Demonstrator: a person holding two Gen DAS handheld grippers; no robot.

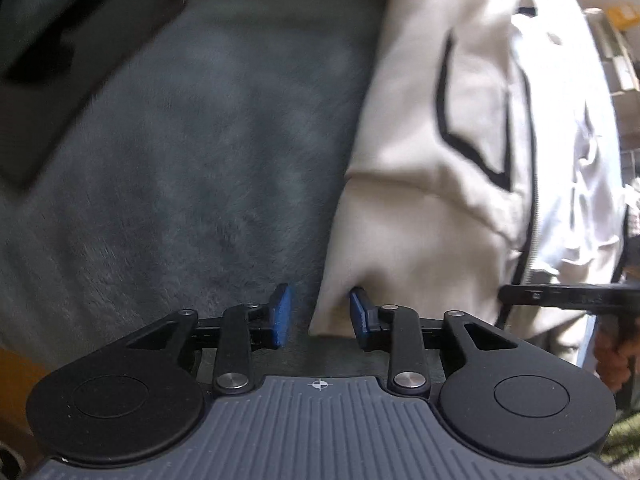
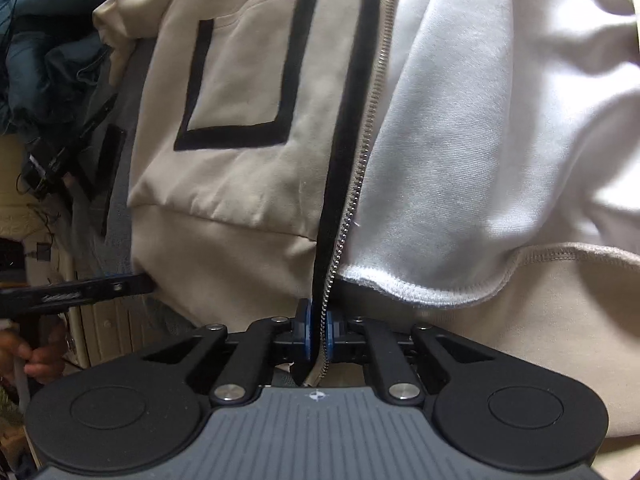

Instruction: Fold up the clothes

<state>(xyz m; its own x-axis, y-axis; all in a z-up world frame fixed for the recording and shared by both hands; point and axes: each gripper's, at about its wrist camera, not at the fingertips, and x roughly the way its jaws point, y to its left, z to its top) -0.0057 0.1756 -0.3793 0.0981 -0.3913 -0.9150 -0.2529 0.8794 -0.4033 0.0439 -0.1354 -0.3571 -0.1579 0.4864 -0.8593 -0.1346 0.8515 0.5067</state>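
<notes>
A cream jacket (image 2: 248, 184) is lying on a grey blanket (image 1: 192, 152). The right gripper (image 2: 318, 338) is pinching its zipper (image 2: 362, 168) hem at six o'clock. The left gripper (image 1: 320, 316) is standing spread, the jacket corner loose between its pads, so the hem risks sagging unevenly.

Hoodie (image 2: 248, 184): matt cream cloth, white fleecy lining, metal zipper (image 2: 360, 168) with black tape. Blanket (image 1: 192, 160) left of hoodie: grey, plush. Tongs: matt black plastic, blue pads (image 1: 282, 316).

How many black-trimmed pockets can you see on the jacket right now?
1. The pocket sits on the beige panel, left of the zipper; the panel to the right lies lining-up, so a second may be hidden.
</notes>
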